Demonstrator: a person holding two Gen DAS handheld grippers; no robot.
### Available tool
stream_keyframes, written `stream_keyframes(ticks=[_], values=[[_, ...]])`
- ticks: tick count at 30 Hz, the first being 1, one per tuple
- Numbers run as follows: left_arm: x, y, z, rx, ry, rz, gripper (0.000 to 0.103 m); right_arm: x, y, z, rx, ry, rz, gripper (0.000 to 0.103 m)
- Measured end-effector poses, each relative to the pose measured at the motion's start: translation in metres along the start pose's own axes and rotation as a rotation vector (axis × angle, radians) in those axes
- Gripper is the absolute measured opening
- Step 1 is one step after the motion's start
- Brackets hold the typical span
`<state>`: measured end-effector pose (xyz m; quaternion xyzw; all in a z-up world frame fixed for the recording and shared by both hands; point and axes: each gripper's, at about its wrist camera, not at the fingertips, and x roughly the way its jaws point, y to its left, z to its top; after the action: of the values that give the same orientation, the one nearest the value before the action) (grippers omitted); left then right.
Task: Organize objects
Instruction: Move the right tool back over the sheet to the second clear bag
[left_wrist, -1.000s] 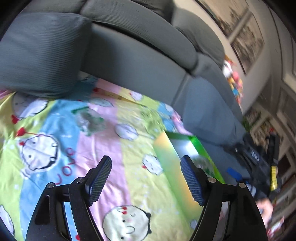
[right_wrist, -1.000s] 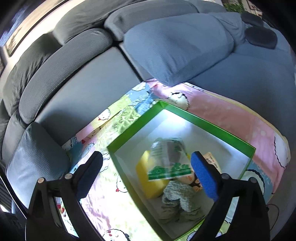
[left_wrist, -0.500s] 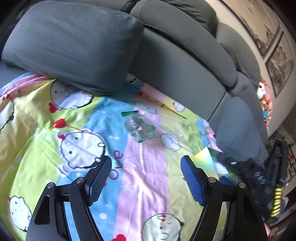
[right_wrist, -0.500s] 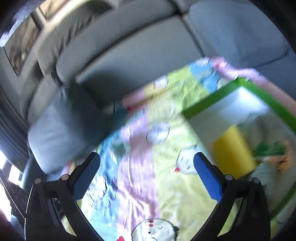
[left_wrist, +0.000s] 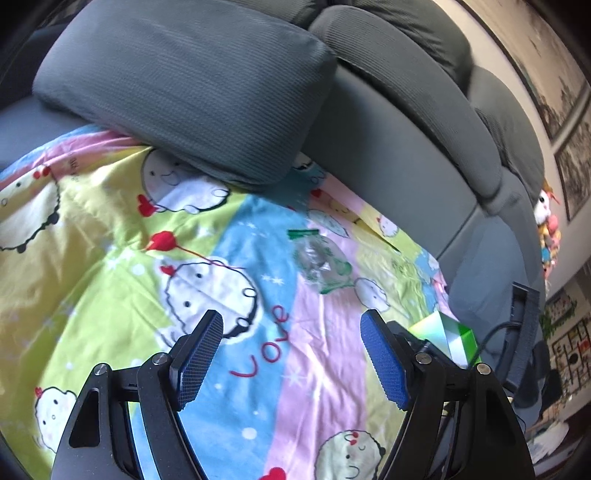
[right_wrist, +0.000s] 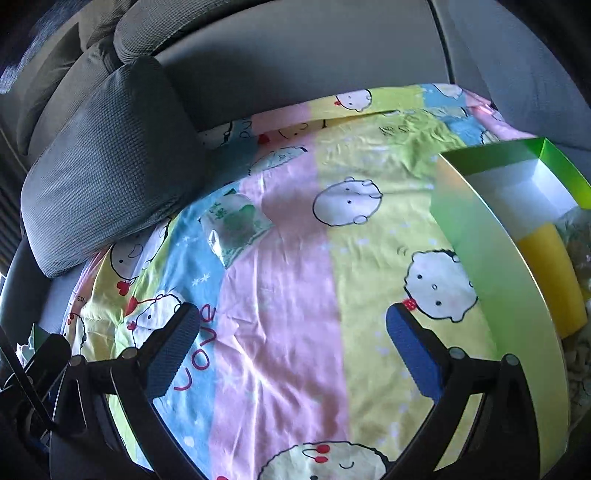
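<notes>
Though slightly blurred, plastic packet (right_wrist: 236, 229) well beyond empty, wide-open right fingers (right_wrist: 413, 354), perhaps left of centre.

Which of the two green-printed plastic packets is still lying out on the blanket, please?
The clear packet beside the grey cushion; the other sits inside the green box.

Blanket (right_wrist: 280, 295) spread over sofa (right_wrist: 295, 74) seat. Cushion (right_wrist: 107, 166) on blanket's far left corner, against backrest. Plastic packet (right_wrist: 234, 229) lies on blanket, just in front-right of cushion, apart from it. Box (right_wrist: 491, 266) on blanket's right side, well apart from packet; block (right_wrist: 550, 273) inside box against its near wall
</notes>
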<state>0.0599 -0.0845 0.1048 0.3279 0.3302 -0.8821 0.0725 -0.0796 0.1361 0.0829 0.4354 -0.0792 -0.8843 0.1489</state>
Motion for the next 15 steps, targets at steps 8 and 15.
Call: stream_keyframes(ticks=[8, 15], values=[[0.002, 0.025, 0.006, -0.065, 0.008, 0.034, 0.077, 0.003, 0.032, 0.022, -0.146, -0.049, 0.032, 0.1], [0.02, 0.033, 0.006, -0.079, 0.071, 0.08, 0.077, 0.032, 0.059, 0.051, -0.303, 0.002, -0.068, 0.1]])
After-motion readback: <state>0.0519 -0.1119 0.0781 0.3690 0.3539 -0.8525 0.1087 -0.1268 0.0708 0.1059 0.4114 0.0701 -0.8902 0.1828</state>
